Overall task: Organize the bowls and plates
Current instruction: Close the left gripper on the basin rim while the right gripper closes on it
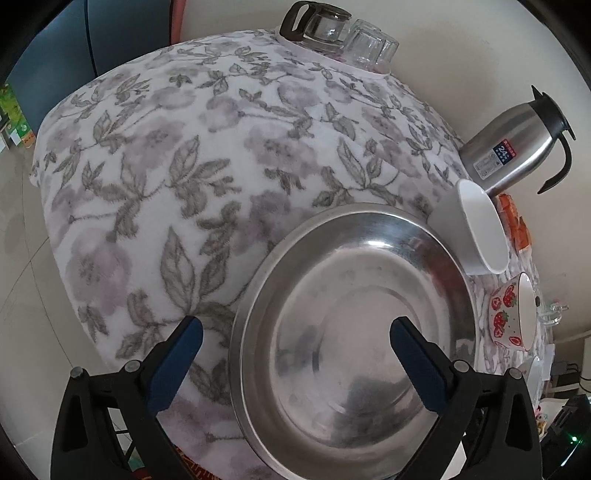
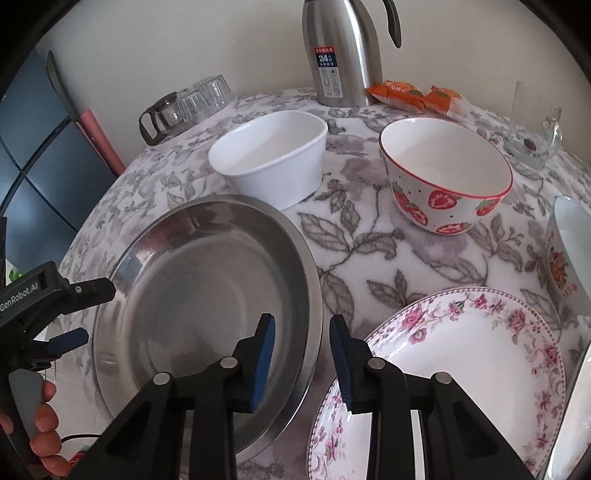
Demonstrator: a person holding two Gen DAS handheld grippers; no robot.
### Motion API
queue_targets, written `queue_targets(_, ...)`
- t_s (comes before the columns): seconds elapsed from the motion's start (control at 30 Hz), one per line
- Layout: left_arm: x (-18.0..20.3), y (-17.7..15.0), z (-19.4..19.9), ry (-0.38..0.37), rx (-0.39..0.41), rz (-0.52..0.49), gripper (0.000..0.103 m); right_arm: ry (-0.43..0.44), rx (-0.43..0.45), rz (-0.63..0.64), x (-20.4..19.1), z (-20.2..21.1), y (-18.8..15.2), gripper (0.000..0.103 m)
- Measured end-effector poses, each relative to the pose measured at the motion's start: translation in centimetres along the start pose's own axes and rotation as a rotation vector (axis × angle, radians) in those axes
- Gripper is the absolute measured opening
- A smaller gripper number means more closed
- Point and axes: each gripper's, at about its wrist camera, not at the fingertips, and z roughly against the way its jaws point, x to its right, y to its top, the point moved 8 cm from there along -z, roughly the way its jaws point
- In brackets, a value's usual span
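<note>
A large steel plate (image 1: 354, 317) (image 2: 207, 295) lies on the floral tablecloth near the table's front left edge. My left gripper (image 1: 295, 339) is open, its jaws astride the plate's left rim; it also shows in the right wrist view (image 2: 92, 314). My right gripper (image 2: 301, 347) is open, its jaws astride the steel plate's right rim, touching nothing. A floral china plate (image 2: 461, 369) lies right of it. A white bowl (image 2: 273, 158) (image 1: 476, 229) and a strawberry bowl (image 2: 443, 173) (image 1: 513, 314) stand behind.
A steel thermos jug (image 2: 340, 51) (image 1: 517, 155), orange snack packets (image 2: 417, 96), a glass pot with upturned glasses (image 2: 184, 107) (image 1: 340, 33) and a glass dish (image 2: 535, 133) stand at the back. Another patterned dish (image 2: 569, 254) stands at the right edge.
</note>
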Motion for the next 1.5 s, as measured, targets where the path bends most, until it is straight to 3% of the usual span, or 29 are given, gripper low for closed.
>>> queue_targets(0.23,-0.5,-0.2,-0.8,-0.023,-0.028,0.027,0.073,0.012,-0.007,-0.005,-0.1,-0.1,-0.2,0.024)
queue_targets(0.47,-1.1,-0.1,-0.8,-0.009,-0.016,0.047,0.057,0.032,-0.016,-0.041,0.4,0.1,-0.4,0.015)
queue_targets(0.73,-2.4,-0.1,-1.3,0.031,-0.022,0.070,0.032,0.020,-0.020,-0.038,0.5,0.1,-0.6,0.012)
queue_targets(1.5,-1.5,1.2,1.0,-0.046,0.079,0.070,0.029,0.123,0.032,-0.119,0.6,3.1,0.5,0.012)
